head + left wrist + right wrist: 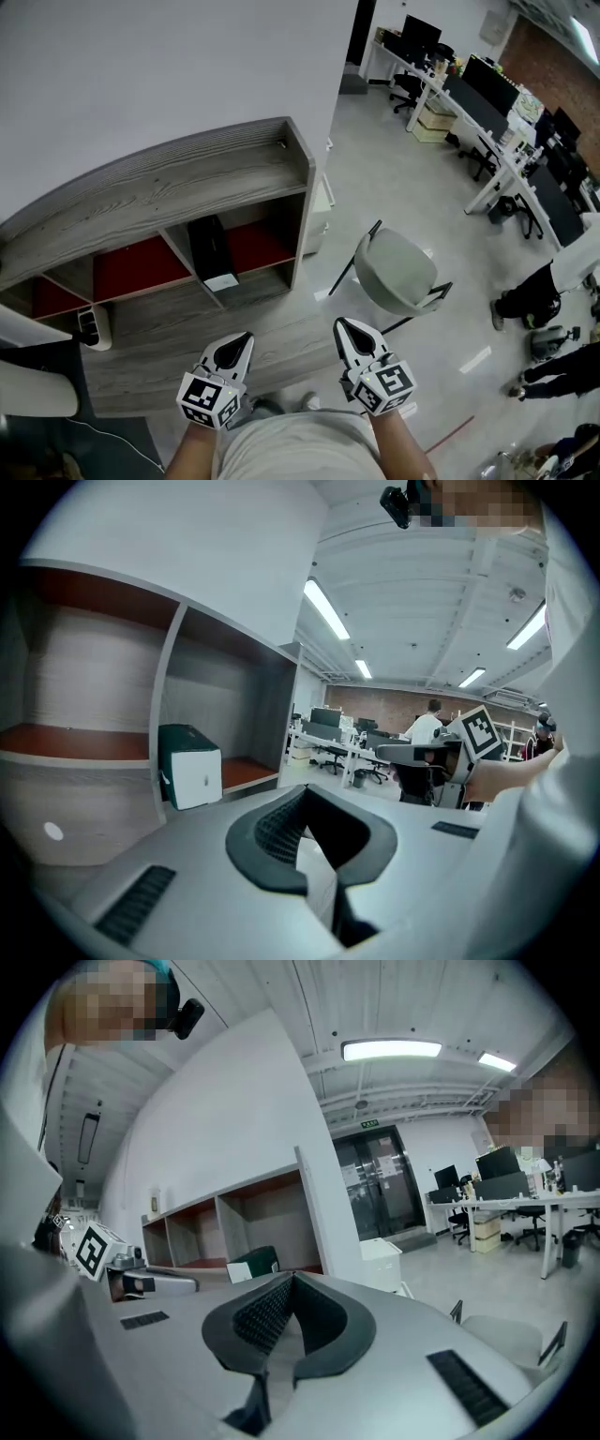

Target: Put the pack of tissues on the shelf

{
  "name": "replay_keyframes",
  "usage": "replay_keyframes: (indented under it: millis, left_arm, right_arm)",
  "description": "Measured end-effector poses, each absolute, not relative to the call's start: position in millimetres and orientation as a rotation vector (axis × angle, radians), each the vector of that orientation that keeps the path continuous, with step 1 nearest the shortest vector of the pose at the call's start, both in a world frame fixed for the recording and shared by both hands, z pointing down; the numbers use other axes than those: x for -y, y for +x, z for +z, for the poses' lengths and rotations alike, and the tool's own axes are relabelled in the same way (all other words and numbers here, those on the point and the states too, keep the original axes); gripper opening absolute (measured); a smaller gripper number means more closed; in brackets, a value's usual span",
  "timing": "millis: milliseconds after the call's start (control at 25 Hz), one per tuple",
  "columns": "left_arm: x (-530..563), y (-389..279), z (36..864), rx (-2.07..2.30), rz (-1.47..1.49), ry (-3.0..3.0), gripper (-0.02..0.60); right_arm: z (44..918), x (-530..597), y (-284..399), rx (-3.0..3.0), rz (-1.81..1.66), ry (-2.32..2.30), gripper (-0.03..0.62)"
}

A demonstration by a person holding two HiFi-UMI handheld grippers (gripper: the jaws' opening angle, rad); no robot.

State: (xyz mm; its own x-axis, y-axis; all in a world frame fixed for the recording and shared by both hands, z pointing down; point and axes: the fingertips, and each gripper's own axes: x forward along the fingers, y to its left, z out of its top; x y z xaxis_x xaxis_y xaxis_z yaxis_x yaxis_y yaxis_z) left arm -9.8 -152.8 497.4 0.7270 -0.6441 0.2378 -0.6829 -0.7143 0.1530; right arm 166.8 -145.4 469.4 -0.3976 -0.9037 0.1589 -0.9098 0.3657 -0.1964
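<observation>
Head view: a grey wooden shelf (169, 187) stands against a white wall. The pack of tissues (214, 251) sits in its right-end compartment, on the red floor beside the divider. The left gripper (242, 342) and right gripper (343, 328) hang low, well clear of it. A grey chair (394, 272) stands on the glossy floor.

Left gripper view: jaws pressed together, empty; the pack (190, 766) is beyond them.

Right gripper view: jaws together, empty; office desks (525, 1206) at the right edge.
</observation>
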Motion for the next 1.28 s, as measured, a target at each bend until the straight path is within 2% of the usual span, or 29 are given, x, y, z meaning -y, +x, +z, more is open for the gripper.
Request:
replay_keyframes:
  millis: [480, 1280]
  left_arm:
    - [143, 34, 488, 1.009, 0.252, 2.762, 0.015]
    - [144, 42, 489, 0.99, 0.261, 2.783, 0.015]
  right_arm:
    - [466, 104, 199, 2.59, 0.405, 1.713, 0.026]
    - [473, 107, 206, 2.568, 0.429, 1.735, 0.026]
